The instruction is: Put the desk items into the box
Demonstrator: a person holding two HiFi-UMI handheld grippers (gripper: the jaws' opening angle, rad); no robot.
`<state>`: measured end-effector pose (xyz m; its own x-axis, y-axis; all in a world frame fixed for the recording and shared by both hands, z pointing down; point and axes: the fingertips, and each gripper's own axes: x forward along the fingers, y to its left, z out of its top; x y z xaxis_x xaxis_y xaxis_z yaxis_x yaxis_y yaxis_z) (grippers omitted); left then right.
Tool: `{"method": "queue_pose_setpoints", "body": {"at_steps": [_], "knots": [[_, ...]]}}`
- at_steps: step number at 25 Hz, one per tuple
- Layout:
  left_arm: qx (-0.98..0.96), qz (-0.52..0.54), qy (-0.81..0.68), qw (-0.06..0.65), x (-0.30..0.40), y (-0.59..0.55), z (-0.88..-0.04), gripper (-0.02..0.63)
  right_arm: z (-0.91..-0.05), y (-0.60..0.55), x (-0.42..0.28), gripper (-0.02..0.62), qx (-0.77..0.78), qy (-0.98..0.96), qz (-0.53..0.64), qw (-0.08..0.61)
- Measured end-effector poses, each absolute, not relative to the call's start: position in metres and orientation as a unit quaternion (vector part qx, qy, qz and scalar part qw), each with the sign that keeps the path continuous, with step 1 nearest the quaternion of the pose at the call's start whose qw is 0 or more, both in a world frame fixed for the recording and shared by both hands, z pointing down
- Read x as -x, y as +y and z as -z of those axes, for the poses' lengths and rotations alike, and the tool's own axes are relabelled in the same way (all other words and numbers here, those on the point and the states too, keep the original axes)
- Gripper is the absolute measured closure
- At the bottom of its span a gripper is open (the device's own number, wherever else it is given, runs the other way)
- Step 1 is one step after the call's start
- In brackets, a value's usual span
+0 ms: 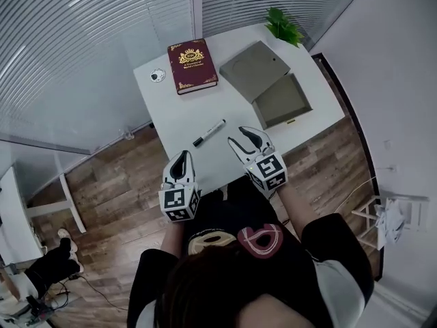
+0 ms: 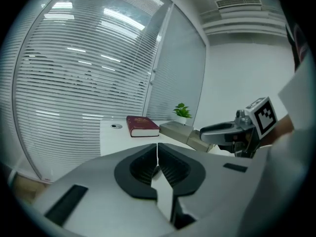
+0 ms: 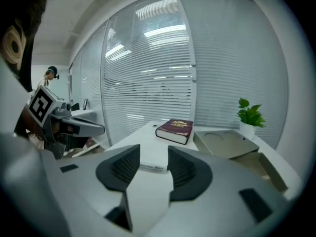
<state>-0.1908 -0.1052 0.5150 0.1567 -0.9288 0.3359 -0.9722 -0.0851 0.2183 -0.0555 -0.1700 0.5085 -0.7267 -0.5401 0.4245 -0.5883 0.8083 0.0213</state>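
Note:
On the white desk (image 1: 177,118) lie a dark red book (image 1: 193,65), a small round black-and-white item (image 1: 158,76) and a white marker pen with a black cap (image 1: 209,133). The grey box (image 1: 280,101) stands open at the desk's right, its lid (image 1: 254,65) lying beside it. My left gripper (image 1: 182,155) hovers shut and empty at the near desk edge, left of the pen. My right gripper (image 1: 244,138) is open just right of the pen. In the right gripper view the marker pen (image 3: 152,166) lies on the desk beyond the gap between the jaws, untouched.
A small green plant (image 1: 283,26) in a white pot stands at the far right corner behind the lid. Window blinds run along the far side. Wooden floor surrounds the desk; a white chair leg (image 1: 68,203) stands to the left.

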Motion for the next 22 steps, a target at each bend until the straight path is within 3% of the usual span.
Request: {"method": "queue_pose_setpoints", "body": {"at_steps": [6,12,22], "knots": [[-0.71,-0.038,-0.674,0.201,0.195,-0.115,-0.509,0.586,-0.522,-0.187,0.081,0.393,-0.187,-0.939,-0.003,0.288],[-0.679,-0.03,-0.703,0.209,0.195,-0.111,-0.508,0.586,-0.537,-0.191,0.105,0.393,-0.068,-0.928,0.078,0.358],[-0.628,-0.024,-0.748,0.212,0.199,-0.097,-0.507,0.586,-0.577,-0.18,0.136,0.393,0.128,-0.876,0.192,0.424]]}}
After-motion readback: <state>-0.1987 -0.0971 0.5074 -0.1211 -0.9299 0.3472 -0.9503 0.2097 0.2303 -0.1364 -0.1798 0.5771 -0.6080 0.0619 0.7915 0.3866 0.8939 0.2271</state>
